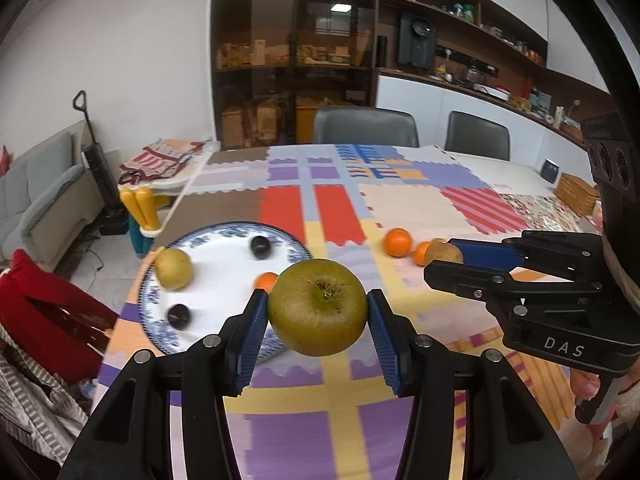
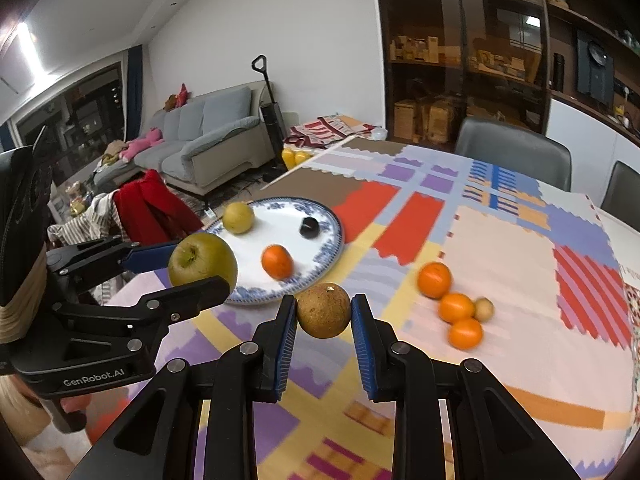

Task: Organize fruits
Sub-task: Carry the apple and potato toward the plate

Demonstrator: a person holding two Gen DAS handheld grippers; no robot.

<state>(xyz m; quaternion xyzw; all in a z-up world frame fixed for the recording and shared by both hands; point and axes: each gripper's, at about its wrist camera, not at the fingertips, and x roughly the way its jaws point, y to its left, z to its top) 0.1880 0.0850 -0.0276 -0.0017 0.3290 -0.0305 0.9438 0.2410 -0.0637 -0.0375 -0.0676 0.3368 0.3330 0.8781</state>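
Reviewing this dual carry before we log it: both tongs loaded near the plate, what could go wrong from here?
1. The left tongs grip the green apple only at its sides; being round, it might slip out.
2. The plate already holds several round fruits, such as an orange; a hard drop could send them rolling.
3. The right tongs, holding the brown fruit, are close alongside; they could collide.

Home living-dining room: sofa (image 2: 200,136), dining table (image 2: 500,240), shelves (image 1: 460,40).
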